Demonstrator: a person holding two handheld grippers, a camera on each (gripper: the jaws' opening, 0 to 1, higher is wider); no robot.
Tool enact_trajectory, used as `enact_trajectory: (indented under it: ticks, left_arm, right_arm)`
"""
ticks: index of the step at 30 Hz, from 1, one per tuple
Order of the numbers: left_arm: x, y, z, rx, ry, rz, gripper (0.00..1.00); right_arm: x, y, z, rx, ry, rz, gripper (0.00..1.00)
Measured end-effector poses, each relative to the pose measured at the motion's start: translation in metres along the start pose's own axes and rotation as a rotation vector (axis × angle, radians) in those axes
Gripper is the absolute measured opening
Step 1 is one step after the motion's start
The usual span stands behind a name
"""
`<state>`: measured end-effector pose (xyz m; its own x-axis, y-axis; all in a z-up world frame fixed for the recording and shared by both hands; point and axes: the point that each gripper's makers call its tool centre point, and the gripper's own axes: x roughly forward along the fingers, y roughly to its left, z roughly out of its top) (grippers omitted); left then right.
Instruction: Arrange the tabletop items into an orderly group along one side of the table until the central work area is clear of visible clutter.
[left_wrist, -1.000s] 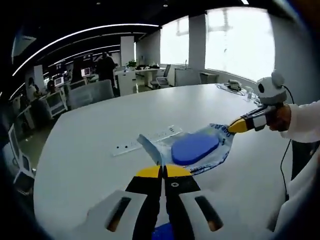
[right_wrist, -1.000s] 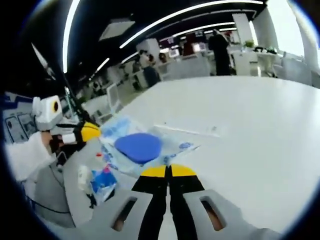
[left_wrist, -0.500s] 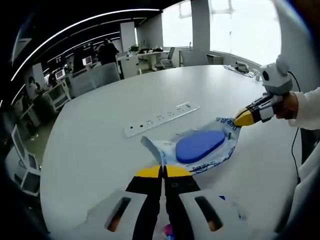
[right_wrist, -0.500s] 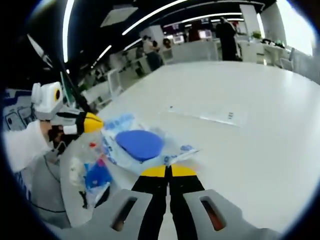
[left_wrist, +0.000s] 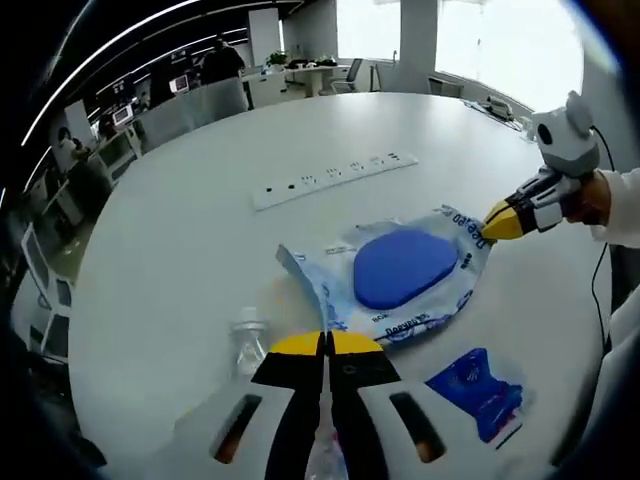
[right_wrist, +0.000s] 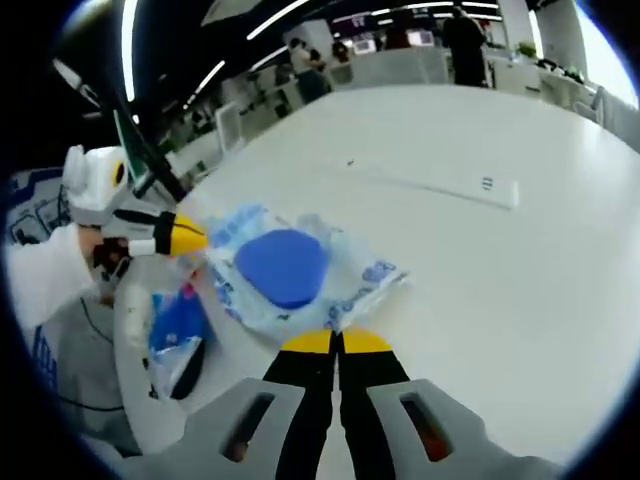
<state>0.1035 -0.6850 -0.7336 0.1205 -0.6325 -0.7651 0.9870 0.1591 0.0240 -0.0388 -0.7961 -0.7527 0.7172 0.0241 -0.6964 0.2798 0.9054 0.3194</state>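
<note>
Carrying a clear bag (left_wrist: 400, 285) between them, both grippers pinch opposite edges: the left gripper (left_wrist: 325, 345) the near corner, the right gripper (left_wrist: 497, 222) the far right edge. Inside lies a blue pad (left_wrist: 403, 265). It hangs above the table (left_wrist: 180, 220), so setting it down beside the small blue packet (left_wrist: 475, 385) and bottle (left_wrist: 248, 340) seems next.
</note>
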Motion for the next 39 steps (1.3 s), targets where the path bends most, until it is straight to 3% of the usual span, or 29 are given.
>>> enact_trajectory:
  ticks: [2,5,11,14,18,26,39]
  left_arm:
    - [0.002,0.0,-0.005,-0.005,0.01,0.0,0.0]
    - [0.003,0.003,-0.008,-0.08,-0.006,0.003,0.0]
    - [0.008,0.001,-0.016,-0.034,0.028,0.008,0.0]
    - [0.011,0.002,-0.021,-0.038,0.042,0.005,0.0]
    - [0.014,0.0,-0.026,-0.019,0.06,0.004,0.0]
    - [0.02,0.0,-0.03,-0.024,0.085,0.014,0.0]
    - [0.019,0.001,-0.032,-0.048,0.077,0.03,0.0]
  right_arm:
    - [0.001,0.0,-0.003,0.02,0.007,0.001,0.0]
    - [0.003,-0.002,-0.006,0.048,0.004,-0.001,0.0]
    - [0.011,-0.004,-0.015,0.065,0.027,0.003,0.0]
    - [0.011,-0.006,-0.016,0.109,0.03,0.012,0.0]
    - [0.012,-0.006,-0.017,0.07,0.034,0.006,0.0]
    - [0.013,-0.008,-0.021,0.123,0.058,0.004,0.0]
    - [0.013,-0.008,-0.024,0.155,0.077,-0.01,0.0]
